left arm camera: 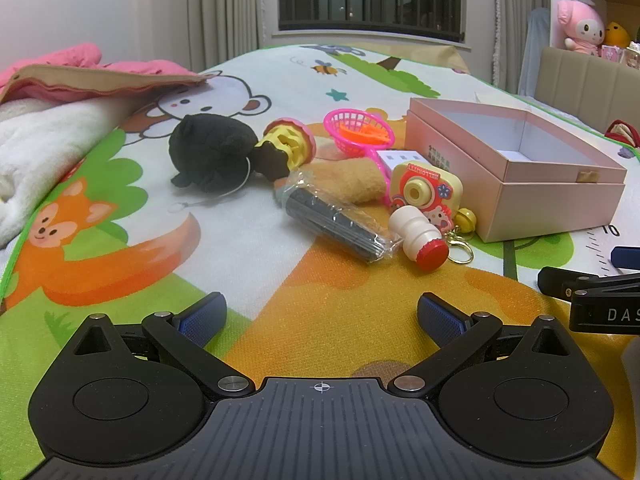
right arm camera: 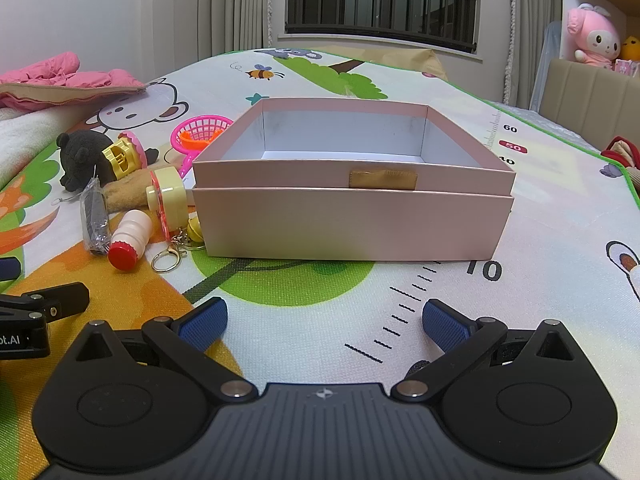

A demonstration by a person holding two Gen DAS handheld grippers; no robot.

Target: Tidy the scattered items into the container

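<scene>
An open pink box stands on the play mat, empty as far as I see. Left of it lie scattered items: a black plush, a yellow-pink toy, a pink net basket, a tan plush, a bagged black bundle, a toy camera keychain and a white bottle with red cap. My left gripper is open, short of the pile. My right gripper is open, facing the box front.
Colourful cartoon play mat. Pink jacket and white blanket lie at the left. A red-trimmed item lies at the mat's right edge. Shelf with plush toys at back right. The other gripper shows at each view's edge.
</scene>
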